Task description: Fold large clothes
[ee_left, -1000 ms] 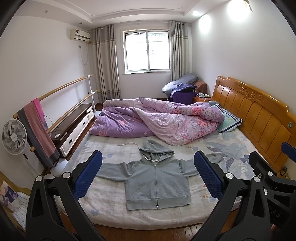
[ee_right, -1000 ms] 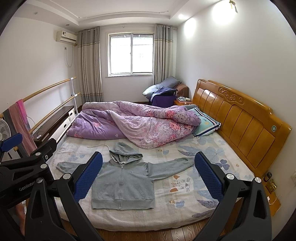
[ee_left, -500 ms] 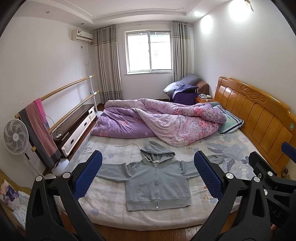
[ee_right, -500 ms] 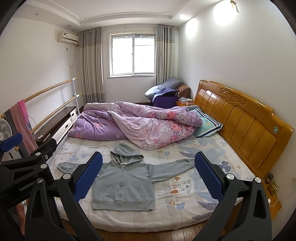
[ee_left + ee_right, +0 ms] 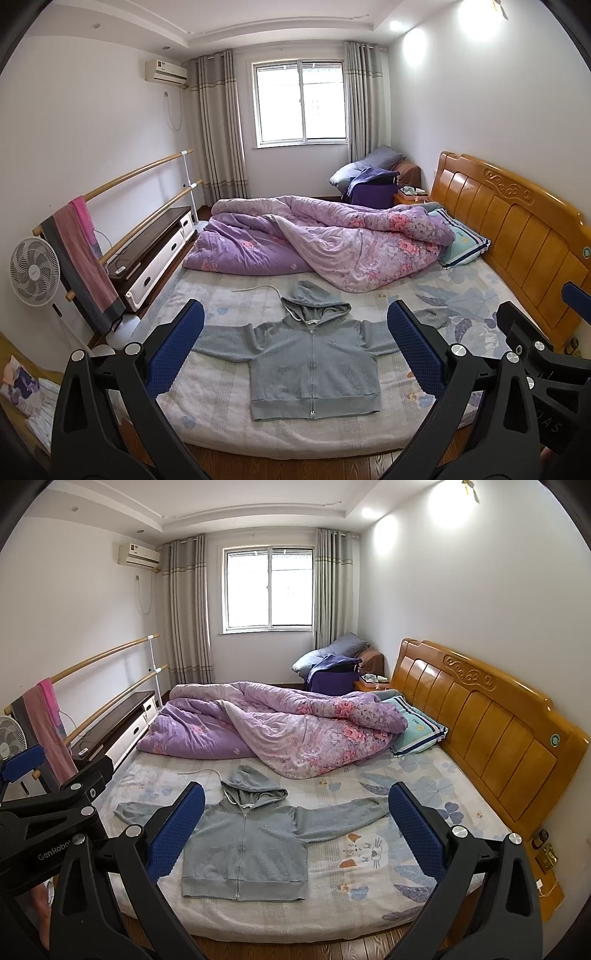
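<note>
A grey zip hoodie [image 5: 314, 365] lies flat, sleeves outstretched, near the front edge of the bed [image 5: 221, 417], while the left gripper [image 5: 295, 347] and right gripper [image 5: 297, 829] hover apart above it, fingers spread wide and empty.

Grey zip hoodie [image 5: 314, 365] flat, face-up; sleeves spread; hood up.
</note>
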Motion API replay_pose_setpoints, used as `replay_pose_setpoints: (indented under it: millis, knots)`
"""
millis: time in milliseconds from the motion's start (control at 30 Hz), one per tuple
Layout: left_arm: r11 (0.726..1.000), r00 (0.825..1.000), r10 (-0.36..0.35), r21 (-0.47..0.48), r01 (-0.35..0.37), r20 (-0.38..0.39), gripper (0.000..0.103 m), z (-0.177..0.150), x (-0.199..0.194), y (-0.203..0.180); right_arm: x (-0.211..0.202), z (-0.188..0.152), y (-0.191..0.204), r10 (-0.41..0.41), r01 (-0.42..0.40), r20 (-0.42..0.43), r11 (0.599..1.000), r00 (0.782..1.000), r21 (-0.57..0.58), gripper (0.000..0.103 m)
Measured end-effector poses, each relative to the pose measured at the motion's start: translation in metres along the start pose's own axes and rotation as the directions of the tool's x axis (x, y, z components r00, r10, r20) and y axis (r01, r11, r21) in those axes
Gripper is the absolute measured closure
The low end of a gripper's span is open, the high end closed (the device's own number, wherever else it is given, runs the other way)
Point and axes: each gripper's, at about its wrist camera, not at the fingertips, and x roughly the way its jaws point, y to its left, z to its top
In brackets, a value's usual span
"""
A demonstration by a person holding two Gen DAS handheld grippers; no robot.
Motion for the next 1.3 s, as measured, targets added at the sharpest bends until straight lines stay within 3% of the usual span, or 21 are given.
replay_pose_setpoints:
  millis: [767, 1100, 1300]
  knots:
    - [0.996, 0.996, 0.077, -0.04, -0.079, -0.052, 0.004, -0.01, 0.045, -0.038, 0.048, -0.001, -0.025, 0.079, -0.08, -0.03, 0.997, 0.996, -0.006, 0.007]
    - [0.996, 0.992, 0.075, -0.035, -0.079, -0.098, 0.004, -0.01, 0.105, -0.027, 0.103, 0.0, -0.014, 0.065, -0.064, -0.088, 0.998, 0.994, 0.008, 0.007]
    - [0.999, 0.99, 0.033, -0.022, -0.036, -0.14, 0.004, -0.005, 0.165, -0.005, 0.148, 0.003, 0.011, 0.02, -0.018, -0.132, 1.0, 0.991, 0.015, 0.007]
